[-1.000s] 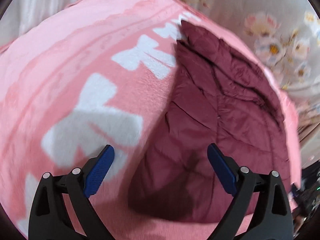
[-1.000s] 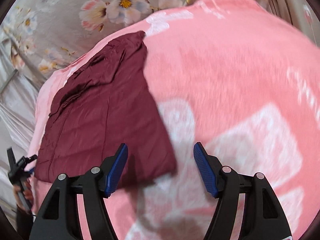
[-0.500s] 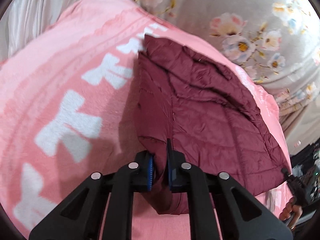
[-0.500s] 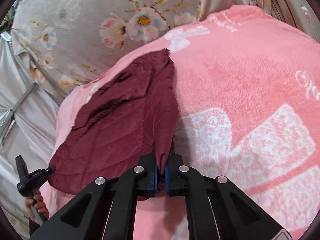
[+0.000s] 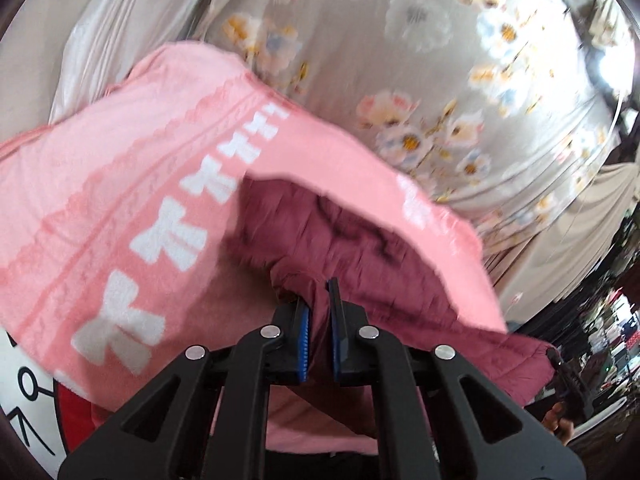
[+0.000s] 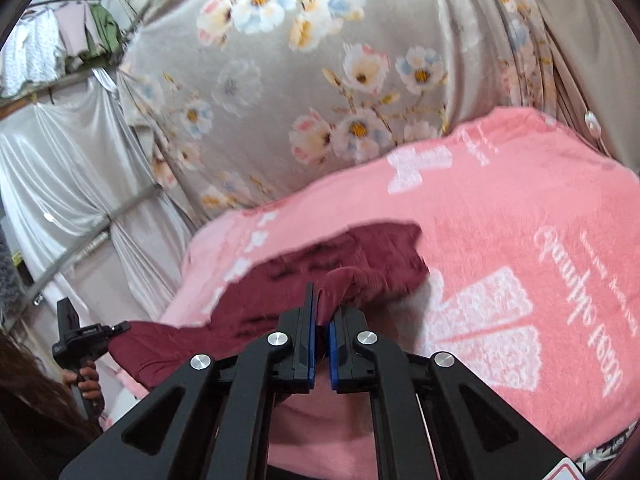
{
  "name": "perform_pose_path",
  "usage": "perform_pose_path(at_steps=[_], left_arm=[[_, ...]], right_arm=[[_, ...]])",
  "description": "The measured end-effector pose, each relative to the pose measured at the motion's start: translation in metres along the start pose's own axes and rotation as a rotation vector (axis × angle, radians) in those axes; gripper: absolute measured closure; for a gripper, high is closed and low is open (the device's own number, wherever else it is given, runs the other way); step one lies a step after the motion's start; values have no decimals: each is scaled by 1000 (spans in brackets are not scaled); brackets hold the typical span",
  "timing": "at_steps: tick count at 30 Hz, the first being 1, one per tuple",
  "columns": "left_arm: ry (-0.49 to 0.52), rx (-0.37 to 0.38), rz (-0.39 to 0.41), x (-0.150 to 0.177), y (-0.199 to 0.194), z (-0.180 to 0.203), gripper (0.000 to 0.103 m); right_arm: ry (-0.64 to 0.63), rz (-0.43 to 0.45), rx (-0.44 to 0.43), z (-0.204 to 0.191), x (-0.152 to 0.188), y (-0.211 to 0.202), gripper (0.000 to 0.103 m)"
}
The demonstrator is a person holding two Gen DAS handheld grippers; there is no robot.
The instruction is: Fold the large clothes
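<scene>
The left tongs (image 5: 318, 312) are clenched on a bunched edge of the maroon quilted jacket (image 5: 360, 256), its puffy stitched fabric rising in a soft fold between the blue ribbed pads. The right tongs (image 6: 320, 316) likewise pinch a gathered lip of the same jacket (image 6: 360, 260). It lies rumpled on a fuzzy pink blanket (image 6: 520, 208) printed with white bows, with a floral grey curtain (image 6: 320, 60) hanging behind in soft pleats.
</scene>
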State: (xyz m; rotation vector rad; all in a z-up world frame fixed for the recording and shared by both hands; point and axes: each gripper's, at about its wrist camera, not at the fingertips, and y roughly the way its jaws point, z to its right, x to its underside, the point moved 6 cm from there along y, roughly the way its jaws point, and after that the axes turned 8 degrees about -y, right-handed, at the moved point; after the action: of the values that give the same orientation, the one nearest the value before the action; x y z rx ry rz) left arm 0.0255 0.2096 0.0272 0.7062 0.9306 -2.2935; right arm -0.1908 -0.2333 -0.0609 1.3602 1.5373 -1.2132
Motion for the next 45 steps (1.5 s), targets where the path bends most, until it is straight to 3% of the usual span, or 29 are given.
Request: perform_pose_path(at_steps=[4, 7, 11, 14, 17, 24, 30, 35, 45], left_arm=[[58, -6, 64, -29, -1, 25, 96], [90, -46, 75, -56, 34, 33, 95], [128, -186, 45, -89, 122, 29, 95], [163, -287, 36, -102, 185, 23, 95], [168, -366, 22, -111, 238, 8, 95], [148, -440, -64, -117, 323, -26, 95], [135, -480, -115, -110, 362, -50, 92], [159, -490, -107, -99, 381, -60, 92], [125, -434, -62, -94, 389, -67, 90]], right_arm=[[-21, 100, -10, -6, -40, -2, 99], [-33, 117, 26, 7, -66, 33, 99], [3, 67, 112, 40, -81, 110, 99], [-11, 18, 217, 59, -85, 171, 99], [12, -25, 267, 80, -83, 225, 99], [76, -104, 337, 121, -71, 314, 99], [86, -174, 375, 142, -50, 360, 99], [101, -216, 377, 155, -31, 378, 99], [146, -275, 356, 169, -11, 394, 99]])
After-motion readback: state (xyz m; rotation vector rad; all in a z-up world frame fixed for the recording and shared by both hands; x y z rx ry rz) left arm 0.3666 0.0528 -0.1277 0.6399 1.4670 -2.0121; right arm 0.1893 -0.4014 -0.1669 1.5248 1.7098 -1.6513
